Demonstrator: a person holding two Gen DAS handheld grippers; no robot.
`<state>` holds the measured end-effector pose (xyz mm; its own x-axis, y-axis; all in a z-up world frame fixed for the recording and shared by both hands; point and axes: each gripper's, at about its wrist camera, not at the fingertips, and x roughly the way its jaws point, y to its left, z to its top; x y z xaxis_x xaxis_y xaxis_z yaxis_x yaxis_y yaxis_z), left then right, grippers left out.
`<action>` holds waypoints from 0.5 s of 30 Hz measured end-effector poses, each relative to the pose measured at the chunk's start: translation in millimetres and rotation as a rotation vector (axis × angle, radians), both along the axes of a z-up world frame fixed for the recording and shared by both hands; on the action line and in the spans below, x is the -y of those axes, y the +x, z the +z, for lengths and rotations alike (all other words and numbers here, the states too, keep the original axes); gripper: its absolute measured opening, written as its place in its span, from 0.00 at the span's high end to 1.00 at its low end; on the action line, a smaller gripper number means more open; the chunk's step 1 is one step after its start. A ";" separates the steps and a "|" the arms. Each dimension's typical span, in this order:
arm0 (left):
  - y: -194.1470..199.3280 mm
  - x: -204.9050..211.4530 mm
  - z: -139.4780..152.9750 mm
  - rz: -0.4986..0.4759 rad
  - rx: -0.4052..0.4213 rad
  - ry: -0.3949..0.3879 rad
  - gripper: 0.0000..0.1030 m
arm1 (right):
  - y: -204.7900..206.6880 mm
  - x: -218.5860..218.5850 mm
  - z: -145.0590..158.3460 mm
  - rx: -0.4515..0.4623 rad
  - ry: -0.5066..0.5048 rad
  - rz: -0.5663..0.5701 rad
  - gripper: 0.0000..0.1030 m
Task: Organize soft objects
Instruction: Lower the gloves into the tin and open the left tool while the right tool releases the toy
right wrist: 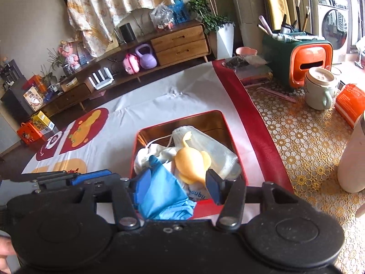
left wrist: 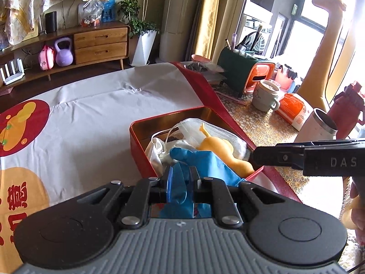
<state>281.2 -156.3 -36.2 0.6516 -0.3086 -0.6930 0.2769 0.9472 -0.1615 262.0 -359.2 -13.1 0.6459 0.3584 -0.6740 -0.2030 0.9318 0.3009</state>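
Observation:
A red tin box [left wrist: 139, 146] sits on the white cloth and holds white face masks [left wrist: 219, 130], a yellow rubber toy [left wrist: 219, 148] and part of a blue glove [left wrist: 194, 157]. My left gripper [left wrist: 182, 175] is shut on the blue glove at the box's near edge. My right gripper [left wrist: 256, 157] comes in from the right, over the box's right rim. In the right wrist view my right gripper [right wrist: 174, 185] is open above the box [right wrist: 159, 123]. The blue glove [right wrist: 159, 191] lies against its left finger and the yellow toy [right wrist: 191, 162] lies beyond. My left gripper [right wrist: 95, 177] shows at the left.
To the right of the box, on a gold patterned mat [right wrist: 296, 137], stand a lidded mug [right wrist: 319, 86], an orange and green organiser [right wrist: 305, 61], an orange packet [right wrist: 349, 102] and a white tumbler [right wrist: 352, 159]. White cloth [left wrist: 102, 118] spreads to the left. A hand [left wrist: 357, 207] holds the right gripper.

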 end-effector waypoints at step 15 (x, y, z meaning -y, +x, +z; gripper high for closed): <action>-48.2 -16.6 20.5 -0.011 0.050 -0.024 0.29 | -73.5 -19.8 10.7 0.179 -0.094 0.048 0.36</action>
